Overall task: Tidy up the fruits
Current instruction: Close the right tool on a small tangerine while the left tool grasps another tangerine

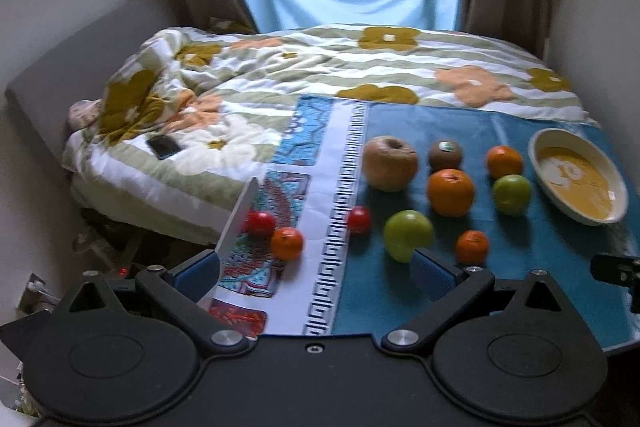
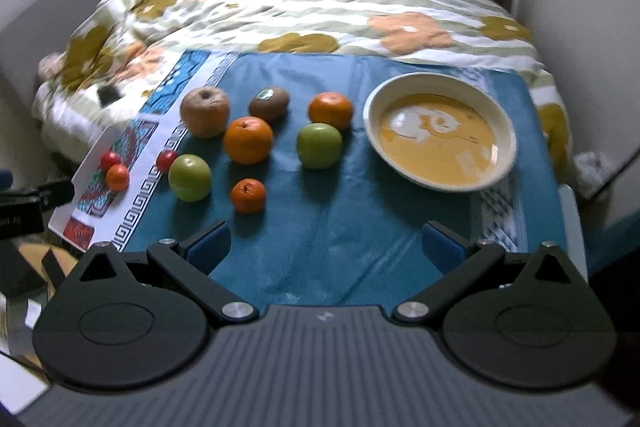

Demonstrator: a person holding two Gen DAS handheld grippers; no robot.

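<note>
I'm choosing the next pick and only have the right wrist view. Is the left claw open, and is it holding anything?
Observer: The left claw is open and empty.
Operator: What is closest to it?
Observer: Its right finger sits just in front of the near green apple. I cannot tell if they touch.
Operator: And that dark blur on the bed?
Observer: It's a phone, lying flat on the quilt.
</note>
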